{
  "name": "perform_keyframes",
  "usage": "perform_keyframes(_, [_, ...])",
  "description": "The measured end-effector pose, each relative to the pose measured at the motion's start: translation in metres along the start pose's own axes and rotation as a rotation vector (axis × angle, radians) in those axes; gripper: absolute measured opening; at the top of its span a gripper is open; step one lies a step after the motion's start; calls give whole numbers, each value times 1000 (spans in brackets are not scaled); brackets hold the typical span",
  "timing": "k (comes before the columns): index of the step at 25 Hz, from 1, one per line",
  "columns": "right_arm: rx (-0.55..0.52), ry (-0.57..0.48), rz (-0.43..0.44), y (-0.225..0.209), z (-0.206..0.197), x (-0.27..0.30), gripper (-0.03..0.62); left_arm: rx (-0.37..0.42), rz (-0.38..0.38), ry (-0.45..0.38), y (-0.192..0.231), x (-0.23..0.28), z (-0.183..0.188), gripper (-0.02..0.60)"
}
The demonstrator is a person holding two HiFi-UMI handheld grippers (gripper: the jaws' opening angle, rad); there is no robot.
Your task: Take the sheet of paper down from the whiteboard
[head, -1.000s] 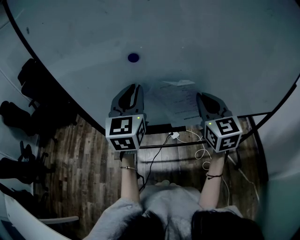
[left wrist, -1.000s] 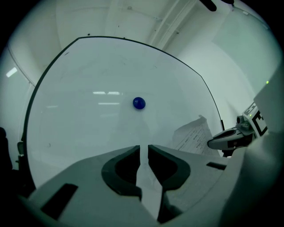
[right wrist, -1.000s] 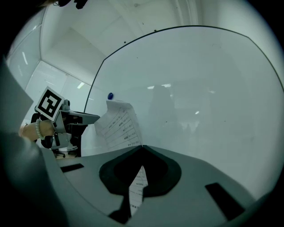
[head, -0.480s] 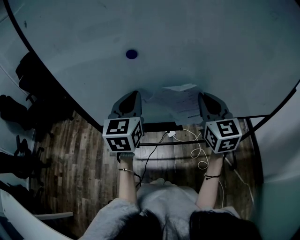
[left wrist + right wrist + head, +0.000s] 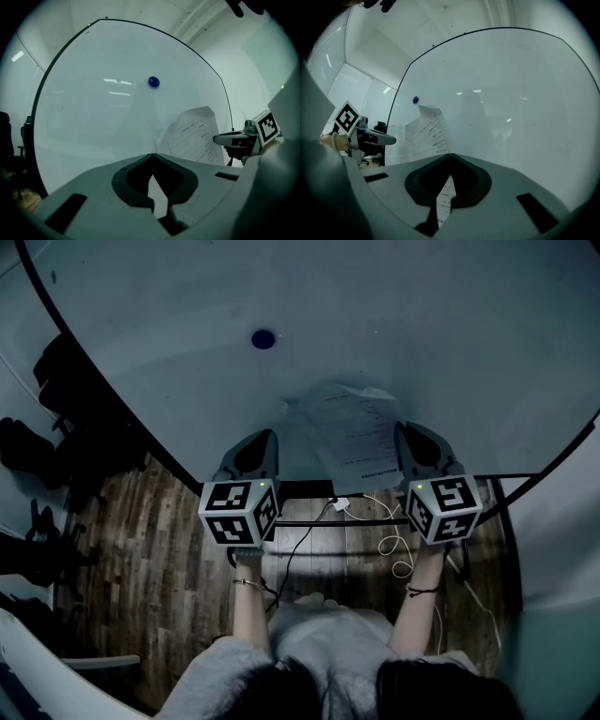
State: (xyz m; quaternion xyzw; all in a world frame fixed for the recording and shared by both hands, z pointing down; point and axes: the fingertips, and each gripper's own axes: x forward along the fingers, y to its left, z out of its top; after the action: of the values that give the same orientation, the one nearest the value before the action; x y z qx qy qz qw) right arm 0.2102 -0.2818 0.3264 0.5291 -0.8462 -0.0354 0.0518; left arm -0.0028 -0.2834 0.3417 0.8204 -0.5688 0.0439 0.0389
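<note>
The sheet of paper (image 5: 352, 432) lies against the whiteboard (image 5: 422, 324) near its bottom edge, top crumpled, apart from the 1 blue magnet (image 5: 263, 338) above. The right gripper (image 5: 405, 432) is clamped on the sheet's right margin, with print showing between the jaws. The left gripper (image 5: 270, 437) sits beside the left margin, its jaw tips together.

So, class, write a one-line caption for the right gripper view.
Right gripper pinching the printed sheet of paper before the whiteboard, left gripper and blue magnet beyond.
</note>
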Motion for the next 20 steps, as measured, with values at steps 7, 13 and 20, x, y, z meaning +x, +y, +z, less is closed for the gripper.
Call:
perform_keyframes(7, [28,-3,11,1,2,-1,0,0,14,4,2,-5,-1,6])
perform_keyframes(13, [32,-13,2,-4,4,-1,0,3,21,-3,2,-5,2,6])
perform_keyframes(20, [35,-19,-4,-6,7,-2,0,5,21,-5,1,-5,5,6])
